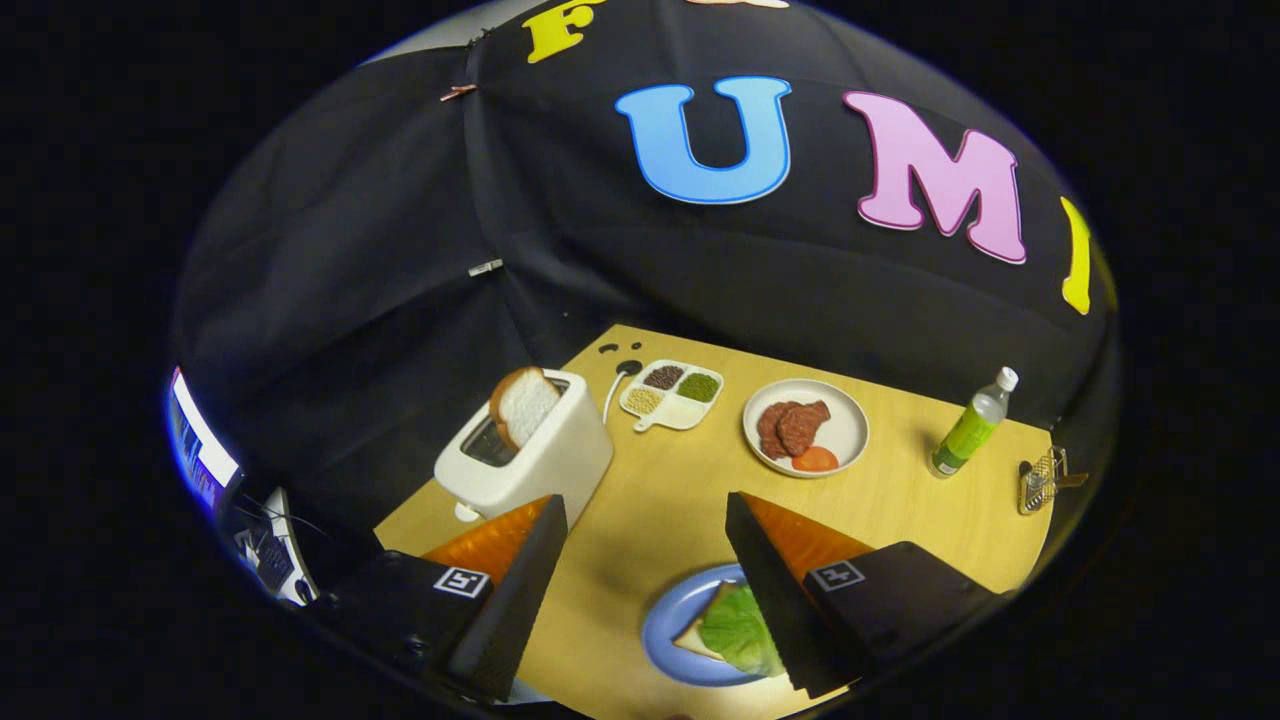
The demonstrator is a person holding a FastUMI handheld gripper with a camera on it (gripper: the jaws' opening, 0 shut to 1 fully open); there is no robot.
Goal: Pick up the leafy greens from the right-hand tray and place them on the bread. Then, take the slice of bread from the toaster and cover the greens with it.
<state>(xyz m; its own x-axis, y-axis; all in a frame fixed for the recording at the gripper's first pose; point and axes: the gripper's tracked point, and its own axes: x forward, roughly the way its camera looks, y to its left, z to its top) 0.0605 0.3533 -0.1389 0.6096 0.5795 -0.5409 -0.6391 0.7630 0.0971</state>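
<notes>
We saw the tool (640, 560) standing wide open and holding nothing, its 2 fingers (515, 590) apart above the desk (650, 490). Between them, against the right finger, the leafy greens (738, 630) lay on bread (695, 640) on a blue plate (665, 625). At 11 o'clock the toaster (530, 460) held 1 bread slice (522, 405); at 1 o'clock sat a white plate (845, 425) of meat.

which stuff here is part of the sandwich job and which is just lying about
Job: leafy greens on bread, blue plate, bread slice in toaster, open gripper.
Lying about: seed tray, meat plate, bottle.
</notes>
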